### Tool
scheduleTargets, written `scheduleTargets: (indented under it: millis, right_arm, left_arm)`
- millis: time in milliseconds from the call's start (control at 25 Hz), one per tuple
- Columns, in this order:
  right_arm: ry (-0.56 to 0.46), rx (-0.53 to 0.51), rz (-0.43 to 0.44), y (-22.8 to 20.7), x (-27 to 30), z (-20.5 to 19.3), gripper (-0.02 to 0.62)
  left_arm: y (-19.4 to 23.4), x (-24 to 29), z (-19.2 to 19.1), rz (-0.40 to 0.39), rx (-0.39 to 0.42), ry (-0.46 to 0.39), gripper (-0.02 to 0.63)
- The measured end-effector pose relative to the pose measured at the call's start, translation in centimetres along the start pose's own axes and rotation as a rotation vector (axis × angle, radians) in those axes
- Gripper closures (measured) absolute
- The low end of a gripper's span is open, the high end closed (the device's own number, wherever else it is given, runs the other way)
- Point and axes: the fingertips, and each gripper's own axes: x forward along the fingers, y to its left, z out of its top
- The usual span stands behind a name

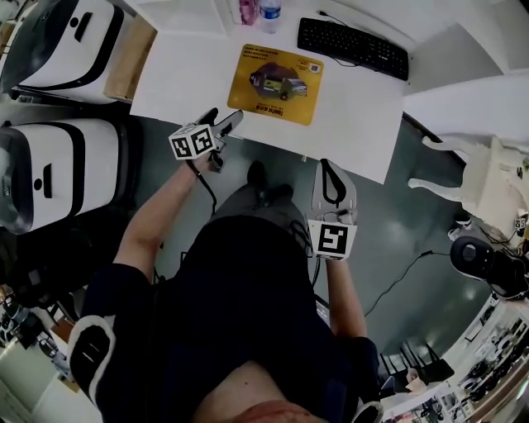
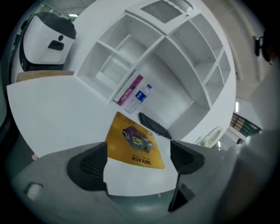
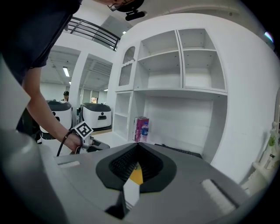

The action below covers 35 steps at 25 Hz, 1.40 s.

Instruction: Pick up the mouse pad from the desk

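A white desk (image 1: 190, 78) is carrying four things on its flat top. A yellow mouse pad (image 1: 275, 83) is lying flat near the middle, set back from the front edge and turned slightly askew. A black keyboard (image 1: 353, 47) is sitting behind it and to the right, apart from the pad. At the back edge a clear bottle (image 1: 269, 15) is standing upright, just beside what is probably a pink box (image 1: 248, 11), also on end.
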Motion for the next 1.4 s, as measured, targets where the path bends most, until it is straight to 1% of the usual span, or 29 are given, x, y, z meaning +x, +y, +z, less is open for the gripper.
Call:
scheduleTargets:
  millis: [240, 440, 680, 840, 1000, 1240, 1400]
  right_arm:
    - [0.001, -0.025, 0.057, -0.4, 3.0, 0.2, 0.597]
    - [0.015, -0.046, 0.113, -1.1, 4.5, 0.1, 0.597]
    - [0.026, -0.027, 0.126, -2.4, 5.2, -0.1, 0.597]
    - [0.036, -0.013, 0.136, -2.8, 5.5, -0.6, 0.597]
    - [0.042, 0.001, 0.141, -3.0, 5.6, -1.0, 0.597]
    - [0.040, 0.027, 0.134, -3.4, 5.4, -1.1, 0.597]
    - [0.050, 0.035, 0.139, -3.2, 5.4, -1.4, 0.597]
  left_arm:
    - [1.4, 2.3, -1.1, 0.008, -0.106, 0.035, 0.141]
    - [2.7, 3.9, -1.8, 0.017, -0.254, 0.034, 0.141]
    - [4.5, 4.7, -2.2, 0.045, -0.382, 0.011, 0.141]
    - [4.9, 5.3, -1.9, 0.037, -0.426, -0.010, 0.150]
    - [5.3, 5.9, -1.4, 0.032, -0.508, -0.046, 0.161]
    - [5.6, 5.9, -1.1, 0.025, -0.553, -0.061, 0.190]
    - [5.7, 6.3, -0.8, 0.020, -0.574, -0.065, 0.190]
